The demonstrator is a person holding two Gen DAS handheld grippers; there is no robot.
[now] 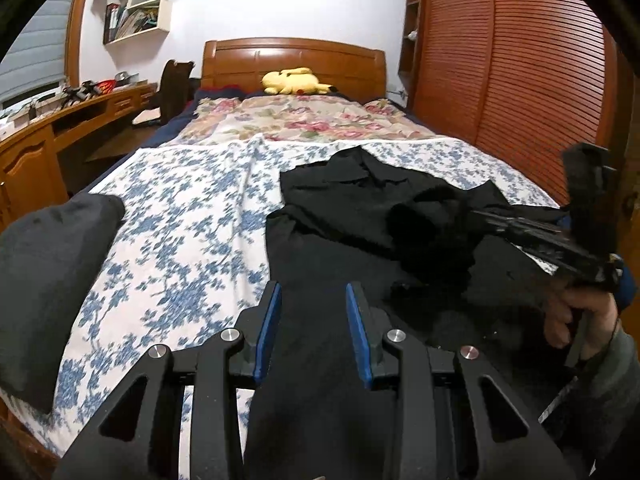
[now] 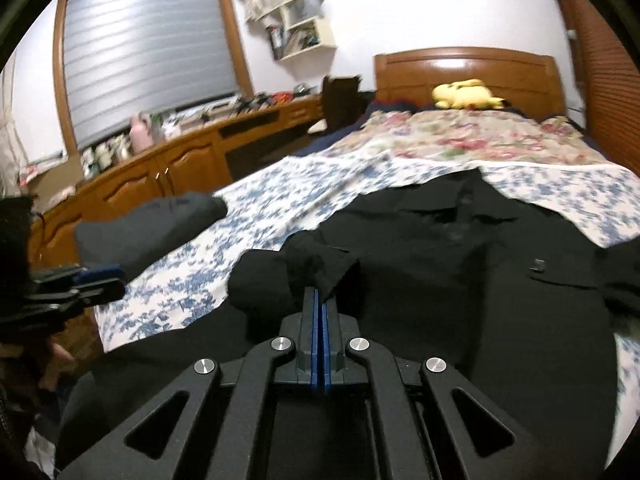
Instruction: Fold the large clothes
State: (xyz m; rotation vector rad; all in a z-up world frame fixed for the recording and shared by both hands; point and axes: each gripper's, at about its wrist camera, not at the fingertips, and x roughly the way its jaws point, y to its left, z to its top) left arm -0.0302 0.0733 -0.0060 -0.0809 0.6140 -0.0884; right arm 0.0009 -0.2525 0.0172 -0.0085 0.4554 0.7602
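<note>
A large black garment [image 1: 360,216] lies spread on the bed's blue-flowered sheet [image 1: 192,216], with its collar toward the headboard. My left gripper [image 1: 314,296] is open, its blue pads apart, above the garment's near left edge. My right gripper [image 2: 320,296] is shut on a fold of the black garment [image 2: 440,248], likely a sleeve end, held over the body of the garment. The right gripper also shows in the left wrist view [image 1: 480,216], at the right, with cloth bunched at its tip. The left gripper shows at the left edge of the right wrist view [image 2: 100,276].
A dark grey folded cloth [image 1: 52,264] lies at the bed's left edge. A yellow plush toy [image 1: 296,80] sits by the wooden headboard [image 1: 292,56]. A wooden desk [image 1: 60,128] runs along the left and a slatted wardrobe [image 1: 520,80] stands at the right.
</note>
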